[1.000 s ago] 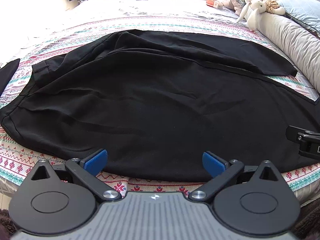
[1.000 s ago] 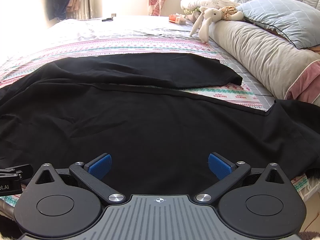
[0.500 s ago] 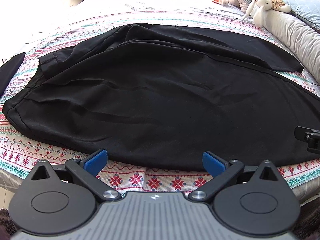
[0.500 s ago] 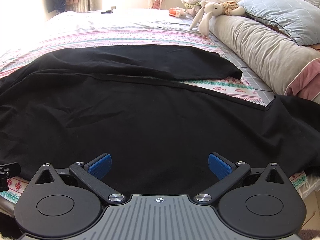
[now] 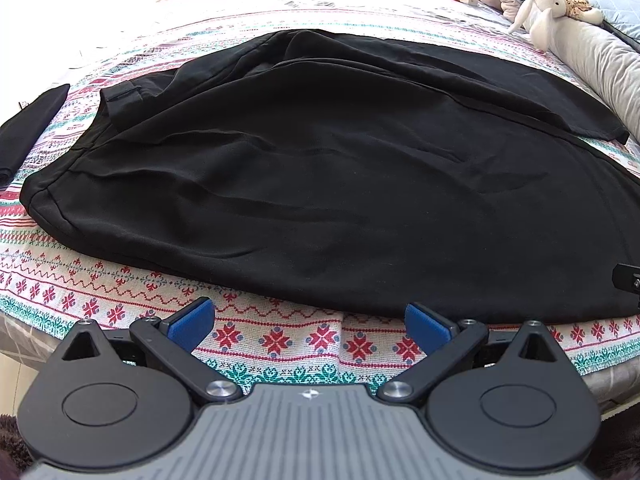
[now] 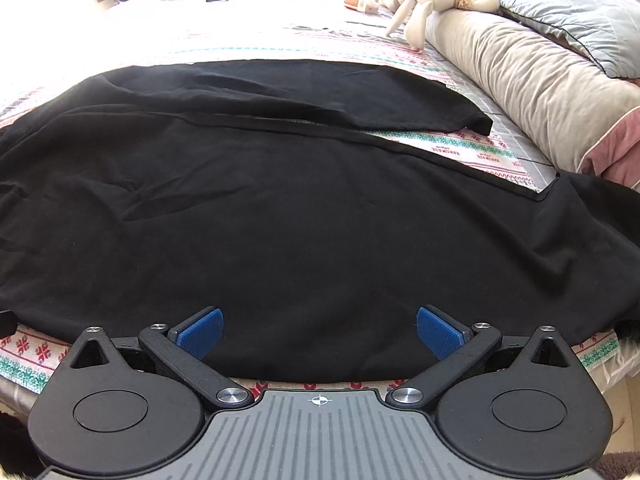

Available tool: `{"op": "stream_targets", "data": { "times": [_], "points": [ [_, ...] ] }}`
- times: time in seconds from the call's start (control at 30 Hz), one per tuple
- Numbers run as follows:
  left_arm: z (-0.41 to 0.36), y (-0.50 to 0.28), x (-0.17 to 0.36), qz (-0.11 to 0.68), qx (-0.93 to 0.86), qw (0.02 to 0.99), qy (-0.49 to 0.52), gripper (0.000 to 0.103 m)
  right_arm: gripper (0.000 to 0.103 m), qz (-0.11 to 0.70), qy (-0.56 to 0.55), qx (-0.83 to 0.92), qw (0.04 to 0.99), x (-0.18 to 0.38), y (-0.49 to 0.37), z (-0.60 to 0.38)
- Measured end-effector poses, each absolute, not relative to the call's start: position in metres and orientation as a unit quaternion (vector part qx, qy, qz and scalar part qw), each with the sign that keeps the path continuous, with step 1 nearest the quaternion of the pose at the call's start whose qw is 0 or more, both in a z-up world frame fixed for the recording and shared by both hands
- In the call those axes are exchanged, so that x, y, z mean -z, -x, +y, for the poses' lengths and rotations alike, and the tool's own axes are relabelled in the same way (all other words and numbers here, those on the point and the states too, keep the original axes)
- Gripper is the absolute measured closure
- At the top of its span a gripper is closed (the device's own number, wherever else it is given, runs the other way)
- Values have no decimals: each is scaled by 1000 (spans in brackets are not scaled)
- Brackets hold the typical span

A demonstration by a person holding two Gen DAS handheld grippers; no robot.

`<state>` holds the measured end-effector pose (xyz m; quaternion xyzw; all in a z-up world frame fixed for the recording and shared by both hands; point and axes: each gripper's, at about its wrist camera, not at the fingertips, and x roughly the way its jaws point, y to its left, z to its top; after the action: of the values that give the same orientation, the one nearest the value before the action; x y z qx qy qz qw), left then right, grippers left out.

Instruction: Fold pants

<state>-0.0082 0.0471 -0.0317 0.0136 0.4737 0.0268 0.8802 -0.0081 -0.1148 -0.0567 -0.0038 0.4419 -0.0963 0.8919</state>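
Left wrist view: black fabric pants (image 5: 320, 168) lie spread flat on the patterned red-and-green bedspread (image 5: 100, 280). The left gripper (image 5: 308, 320) hovers at the pants' near hem, jaws wide and empty. Just beside the same hem, the right gripper (image 6: 318, 330) also gapes wide, seemingly above the cloth.

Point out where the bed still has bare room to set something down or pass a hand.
The black pants cover most of the near half of the patterned bedspread. Free patches: the strip between the pants' near edge and the bed's edge; the far expanse beyond the pants; a wedge between the two legs. Crowded: the right side, with the long bolster and stuffed rabbit.
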Motion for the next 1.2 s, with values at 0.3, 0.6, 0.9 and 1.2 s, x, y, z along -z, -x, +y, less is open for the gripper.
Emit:
{"op": "stream_targets", "data": {
  "times": [0.3, 0.6, 0.9, 1.2],
  "points": [
    [58, 3, 27, 458, -39, 888, 19, 0, 0, 447, -18, 79, 891, 56, 3, -116],
    [73, -18, 18, 467, -28, 884, 14, 0, 0, 455, -14, 44, 889, 43, -14, -106],
    [127, -69, -26, 443, -68, 893, 35, 0, 0, 435, 8, 0, 900, -1, -58, -83],
    [211, -119, -1, 423, -125, 882, 167, 0, 0, 449, -80, -73, 887, -2, -115, -64]
  ]
}}
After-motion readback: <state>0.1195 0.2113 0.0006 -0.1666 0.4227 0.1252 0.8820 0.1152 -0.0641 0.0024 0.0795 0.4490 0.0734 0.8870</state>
